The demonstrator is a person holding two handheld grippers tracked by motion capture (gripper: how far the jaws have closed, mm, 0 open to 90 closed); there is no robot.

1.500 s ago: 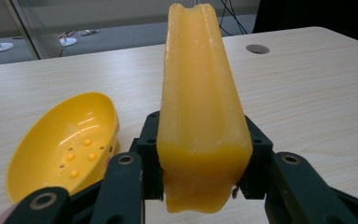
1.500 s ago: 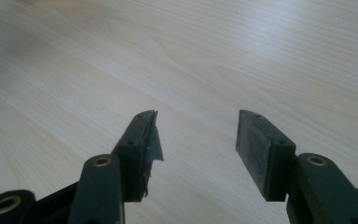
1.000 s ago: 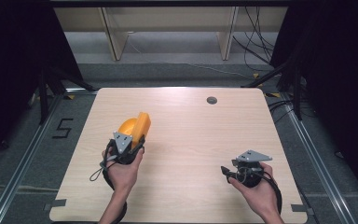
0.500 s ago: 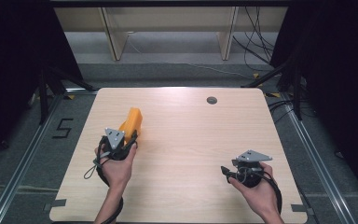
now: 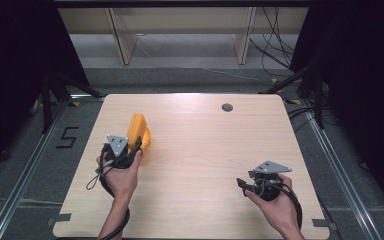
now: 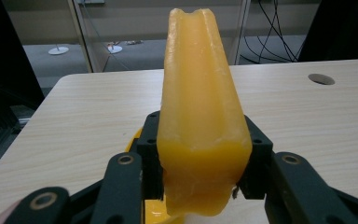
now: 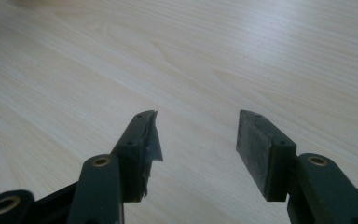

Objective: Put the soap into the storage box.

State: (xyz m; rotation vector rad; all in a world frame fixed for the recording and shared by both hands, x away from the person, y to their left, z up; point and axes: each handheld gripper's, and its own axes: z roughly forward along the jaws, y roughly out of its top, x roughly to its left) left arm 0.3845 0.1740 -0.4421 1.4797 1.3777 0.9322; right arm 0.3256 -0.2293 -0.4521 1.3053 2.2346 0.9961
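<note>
An orange, waxy-looking block (image 6: 200, 107) with a grooved top is clamped between the jaws of my left gripper (image 6: 199, 154), both pads pressing its sides. From above, the orange block (image 5: 138, 129) stands over the left half of the wooden table (image 5: 200, 145), just beyond the left gripper (image 5: 130, 146) and the hand that holds it. My right gripper (image 7: 196, 135) stands open with nothing between its jaws, low over bare wood. The high view has the right gripper (image 5: 243, 184) near the front right of the table, pointing left.
A small round hole (image 5: 227, 107) is set in the table near its far edge, also in the left gripper view as a dark hole (image 6: 321, 79). Shelf legs and cables lie on the floor beyond the table. Black curtains flank both sides.
The orange block has turned in the left gripper, from lying broad and tilted right to standing narrow and edge-on. The left hand shifted slightly. The right hand has not moved.
</note>
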